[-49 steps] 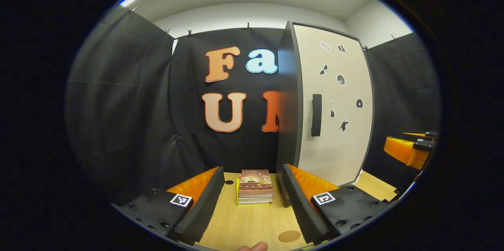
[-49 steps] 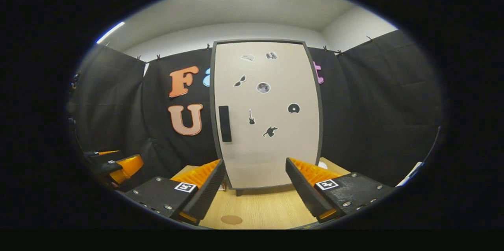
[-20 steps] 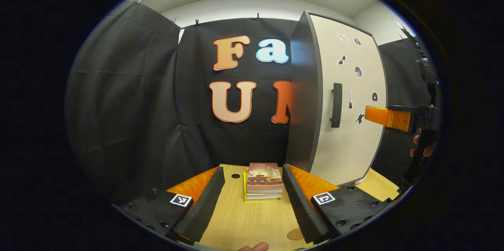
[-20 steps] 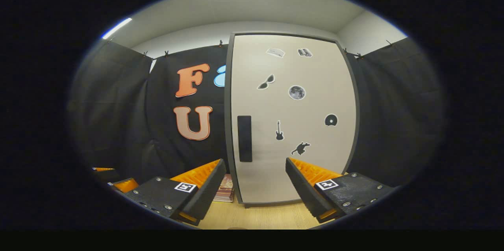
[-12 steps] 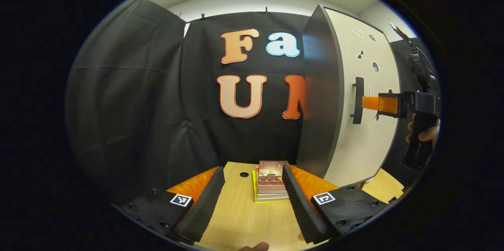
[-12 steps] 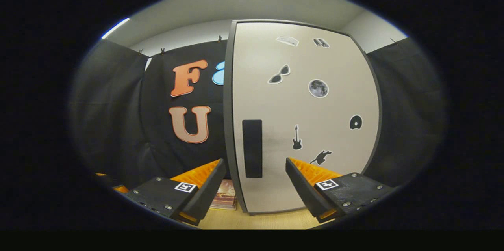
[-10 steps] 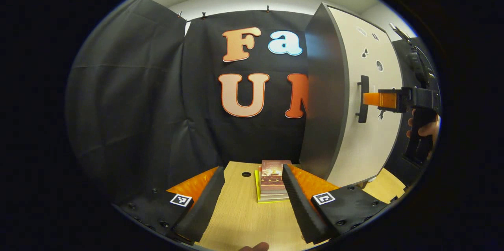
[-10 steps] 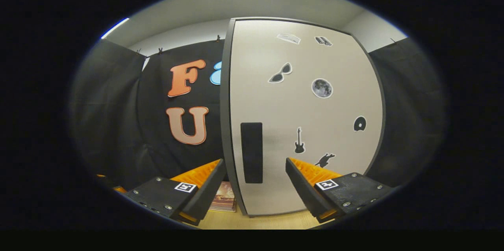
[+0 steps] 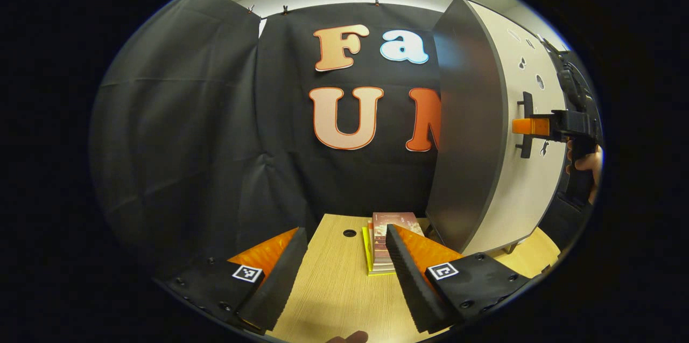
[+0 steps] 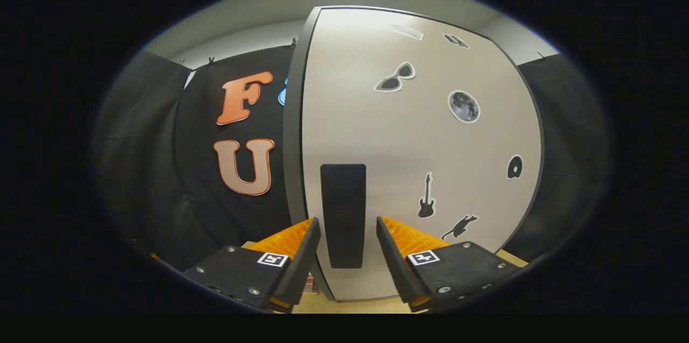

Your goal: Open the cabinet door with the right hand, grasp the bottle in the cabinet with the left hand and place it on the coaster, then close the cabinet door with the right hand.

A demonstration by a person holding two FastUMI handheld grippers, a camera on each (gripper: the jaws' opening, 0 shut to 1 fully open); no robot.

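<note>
1. Left gripper [image 9: 344, 267] at the bottom centre of the left gripper view, jaws wide apart over the wooden table [image 9: 334, 300], nothing between them
2. Fingertip of the holding hand [image 9: 347, 337] at the very bottom edge of that view
3. Stack of books [image 9: 385, 243] lying on the table at lower centre, partly hidden behind the gripper's right-side finger; a small round hole [image 9: 349, 233] in the tabletop just to its left
4. Right gripper [image 10: 344, 257] at the bottom centre of the right gripper view, jaws narrowed and set either side of the black handle [image 10: 343, 214]; contact with the handle cannot be confirmed
5. Cabinet door [image 10: 409, 144] across the centre and right of the right gripper view, pale, shut, with dark stickers on it
6. In the left gripper view, the cabinet [image 9: 468, 133] stands at the right, its dark side panel facing the camera; the right gripper reaches in from the right edge to the handle, held by a hand [image 9: 584, 162]
7. Bottle: behind the shut door, not visible
</note>
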